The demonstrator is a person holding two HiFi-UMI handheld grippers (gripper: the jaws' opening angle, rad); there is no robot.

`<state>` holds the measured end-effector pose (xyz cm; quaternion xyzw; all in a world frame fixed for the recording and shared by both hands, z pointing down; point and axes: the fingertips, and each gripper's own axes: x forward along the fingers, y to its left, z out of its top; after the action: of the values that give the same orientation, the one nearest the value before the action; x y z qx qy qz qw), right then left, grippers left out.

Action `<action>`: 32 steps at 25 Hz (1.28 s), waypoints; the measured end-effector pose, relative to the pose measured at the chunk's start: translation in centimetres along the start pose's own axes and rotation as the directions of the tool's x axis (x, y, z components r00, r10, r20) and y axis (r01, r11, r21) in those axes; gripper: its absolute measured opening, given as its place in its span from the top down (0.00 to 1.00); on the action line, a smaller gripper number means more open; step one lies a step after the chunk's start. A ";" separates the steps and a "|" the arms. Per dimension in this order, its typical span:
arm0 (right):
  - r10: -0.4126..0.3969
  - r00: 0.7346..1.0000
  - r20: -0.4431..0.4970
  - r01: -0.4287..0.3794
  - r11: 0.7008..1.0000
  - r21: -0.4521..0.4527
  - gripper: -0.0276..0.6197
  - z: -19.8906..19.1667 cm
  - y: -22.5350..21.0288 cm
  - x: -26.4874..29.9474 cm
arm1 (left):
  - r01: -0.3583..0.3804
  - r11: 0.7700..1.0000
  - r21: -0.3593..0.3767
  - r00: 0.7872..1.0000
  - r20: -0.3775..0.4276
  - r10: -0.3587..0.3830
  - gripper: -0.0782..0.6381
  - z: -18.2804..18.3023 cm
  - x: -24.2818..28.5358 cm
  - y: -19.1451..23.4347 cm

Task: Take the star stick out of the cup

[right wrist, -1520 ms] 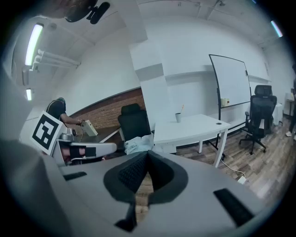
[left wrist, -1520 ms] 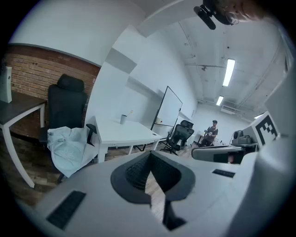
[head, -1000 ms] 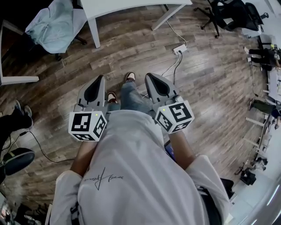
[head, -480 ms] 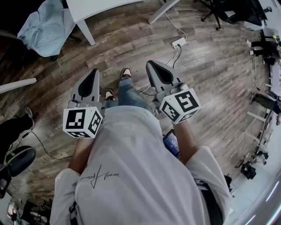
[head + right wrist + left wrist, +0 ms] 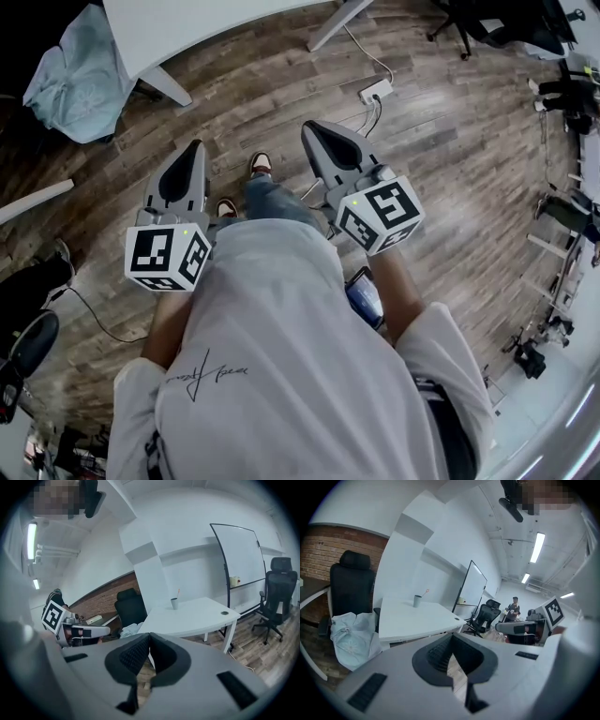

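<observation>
Closest in: person's white shirt [image 5: 281, 375], w/ both grippers held out in front at waist height. Left gripper [image 5: 194, 150] has its jaws pressed together, nothing between them; right gripper [image 5: 314, 131] likewise, jaws closed and empty, only floor showing past the pads. Below them, the person's shoes [image 5: 259, 164] on the wood floor [image 5: 450, 159], and a bit further on a white power strip [image 5: 379, 91] w/ cables. Beyond that the white table [image 5: 412, 618], w/ a black chair [image 5: 351, 583] at its left end and pale cloth [image 5: 354, 637] heaped on it. The cup [image 5: 417, 601] stands upright toward the table's far side, well apart from both grippers. The star stick [image 5: 425, 592] is in the cup, slanting up and right. Farthest back: whiteboard [image 5: 471, 588] and another person [image 5: 514, 606] standing.
</observation>
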<state>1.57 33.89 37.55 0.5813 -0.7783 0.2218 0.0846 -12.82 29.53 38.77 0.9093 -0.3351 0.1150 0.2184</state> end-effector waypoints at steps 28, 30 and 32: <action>0.105 0.994 0.023 -0.106 0.994 0.011 0.95 3.3 -11.6 4.3 | -0.058 0.998 -0.004 0.998 0.001 0.058 0.89 3.8 13.1 -2.4; 0.107 0.994 0.020 -0.108 0.994 0.016 0.95 3.3 -12.0 4.8 | -0.056 0.998 -0.009 0.998 -0.001 0.056 0.89 3.8 13.9 -2.1; 0.111 0.994 0.015 -0.111 0.994 0.015 0.95 3.4 -12.4 5.6 | -0.055 0.998 -0.012 0.998 0.001 0.055 0.89 4.0 14.7 -1.5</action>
<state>11.98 24.72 39.72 0.5394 -0.8082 0.2282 0.0620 -0.53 20.41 39.97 0.8984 -0.3610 0.1185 0.2202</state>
